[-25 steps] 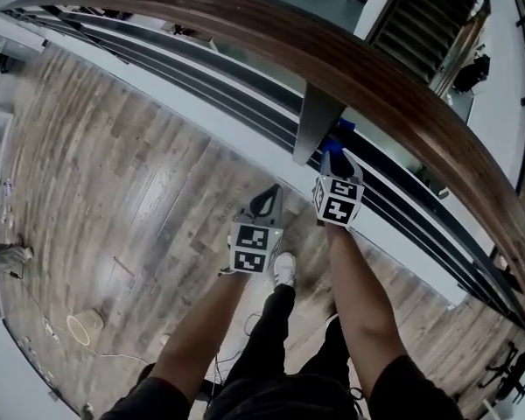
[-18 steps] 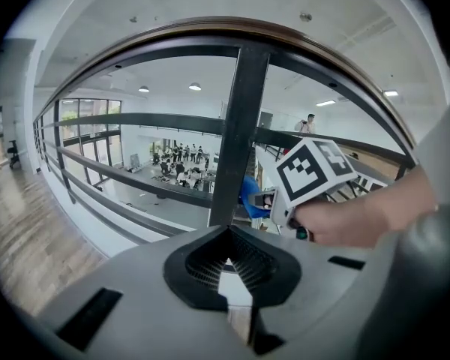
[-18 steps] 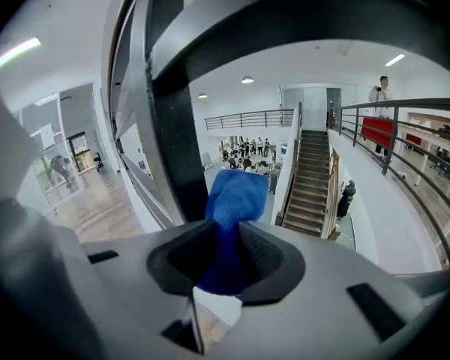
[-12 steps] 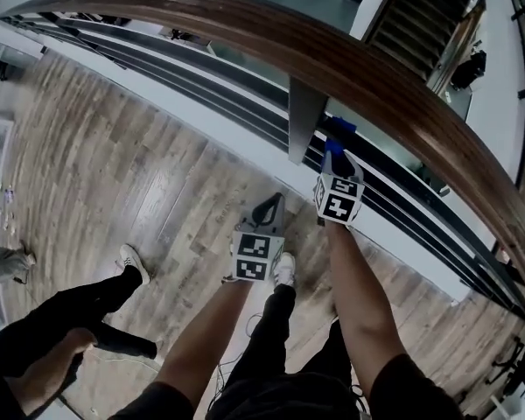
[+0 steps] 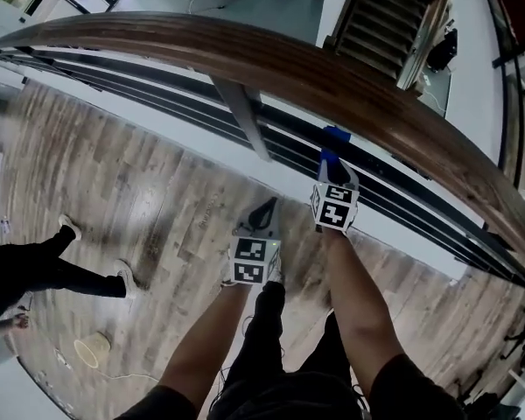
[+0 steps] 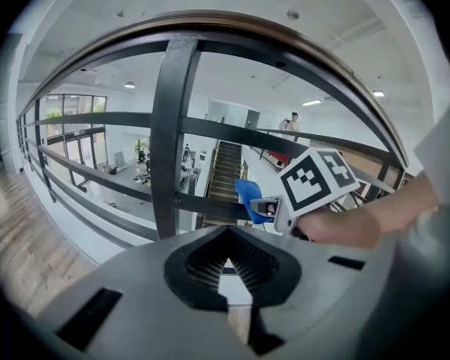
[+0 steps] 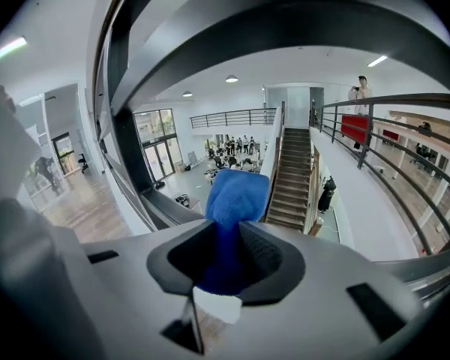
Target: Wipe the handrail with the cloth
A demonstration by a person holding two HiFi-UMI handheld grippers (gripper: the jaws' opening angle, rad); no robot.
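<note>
Holding a blue cloth [image 5: 335, 140] pinched in the right gripper [image 5: 334, 166], a person faces a curved wooden handrail [image 5: 332, 75] arcing from 9 o'clock over 12 to 4 o'clock in the head view. The cloth sits near 1 o'clock, just below the rail, seemingly off the wood. At 7 o'clock from it, the left gripper [image 5: 264, 210] hangs with jaws pressed together on nothing. Wiping looks not yet begun; next, the cloth must rise onto the rail. No container plays a part.

I'm getting bright, even daylight here; a pale sheen runs along the handrail [image 5: 315, 73] and glare streaks the floor [image 5: 149, 191] at left. Both gripper views bend hard, black at the corners, near foreground soft.
</note>
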